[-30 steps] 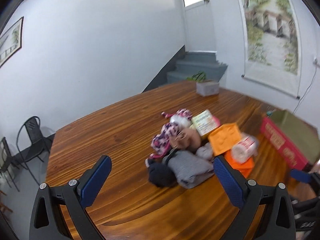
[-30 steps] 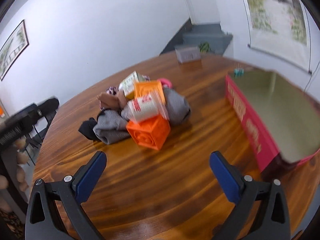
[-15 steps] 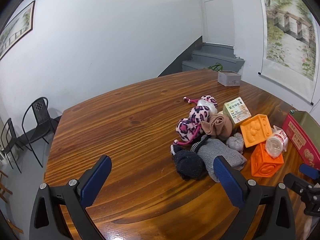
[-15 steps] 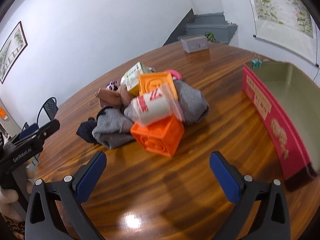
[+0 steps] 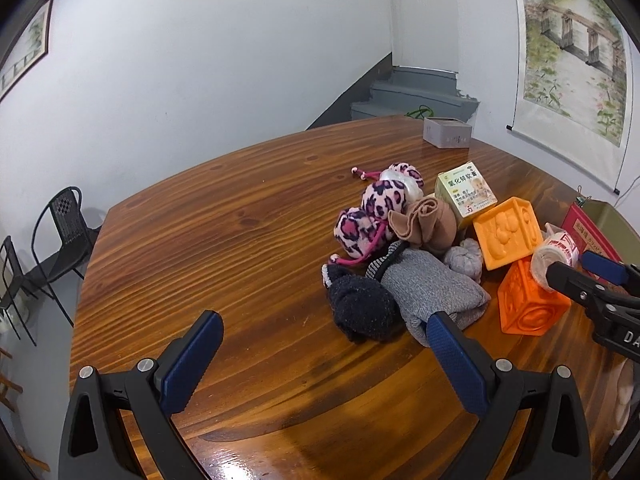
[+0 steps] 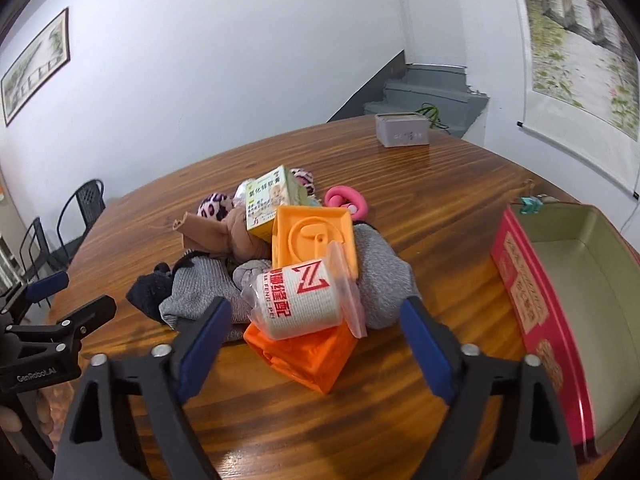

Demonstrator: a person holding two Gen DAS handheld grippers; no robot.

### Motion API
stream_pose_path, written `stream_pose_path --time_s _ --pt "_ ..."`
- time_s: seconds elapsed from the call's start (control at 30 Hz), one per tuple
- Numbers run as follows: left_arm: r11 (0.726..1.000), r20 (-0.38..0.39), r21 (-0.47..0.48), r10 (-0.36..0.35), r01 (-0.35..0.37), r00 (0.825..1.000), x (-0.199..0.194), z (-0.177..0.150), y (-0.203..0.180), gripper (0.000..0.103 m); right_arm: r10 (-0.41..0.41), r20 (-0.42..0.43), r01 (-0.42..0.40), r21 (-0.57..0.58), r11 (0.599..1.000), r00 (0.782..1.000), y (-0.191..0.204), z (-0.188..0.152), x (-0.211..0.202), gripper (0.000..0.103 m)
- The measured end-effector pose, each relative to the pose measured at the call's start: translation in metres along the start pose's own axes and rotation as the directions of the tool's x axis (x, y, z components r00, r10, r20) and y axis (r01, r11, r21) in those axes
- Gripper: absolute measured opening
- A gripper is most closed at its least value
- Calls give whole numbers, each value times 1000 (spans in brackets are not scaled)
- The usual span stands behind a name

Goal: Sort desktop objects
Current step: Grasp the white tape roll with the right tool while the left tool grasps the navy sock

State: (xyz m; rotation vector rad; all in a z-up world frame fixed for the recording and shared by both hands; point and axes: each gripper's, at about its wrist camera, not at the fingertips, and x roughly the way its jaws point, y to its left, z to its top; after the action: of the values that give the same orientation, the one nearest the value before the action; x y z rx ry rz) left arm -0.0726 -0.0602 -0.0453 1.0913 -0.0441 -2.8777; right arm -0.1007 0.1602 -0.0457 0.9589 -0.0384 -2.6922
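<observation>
Right hand-held gripper (image 6: 316, 320) closing w/ bandage roll (image 6: 300, 300) between jaws, white, red print, clear wrap, atop orange block (image 6: 304, 354).

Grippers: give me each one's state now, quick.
Left gripper: open, holding nothing.
Right gripper: jaws closing around the bandage roll, pads not yet touching.

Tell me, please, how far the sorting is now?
Done: nothing visible; the red box looks empty. In hand: the right gripper is closing around the bagged roll on an orange cube, not yet gripping. Left: the whole pile, socks, carton, plush; the left gripper is open.
</observation>
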Motion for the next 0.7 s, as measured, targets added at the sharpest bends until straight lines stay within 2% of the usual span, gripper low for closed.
stream_pose_path --time_s 0.07,0.2,0.33,0.5,0.7 --pt "1000 -5 2 -4 4 1000 2 -1 0 103 3 -13 -3 -14 1000 1000 2 1 4 77" --pt "1000 -17 6 -15 15 1000 8 -3 -1 103 17 -35 -17 -20 1000 999 5 -1 9 60" --pt "999 -31 -9 -31 30 999 14 -7 -1 103 0 -26 0 -14 1000 1000 4 -3 7 48" --pt "996 -48 -68 -60 56 997 24 -9 7 103 8 7 -8 32 999 1000 -5 -2 -3 46" --pt "990 -85 -130 -64 52 994 47 -5 15 103 25 36 -27 66 997 999 -11 -2 -11 46"
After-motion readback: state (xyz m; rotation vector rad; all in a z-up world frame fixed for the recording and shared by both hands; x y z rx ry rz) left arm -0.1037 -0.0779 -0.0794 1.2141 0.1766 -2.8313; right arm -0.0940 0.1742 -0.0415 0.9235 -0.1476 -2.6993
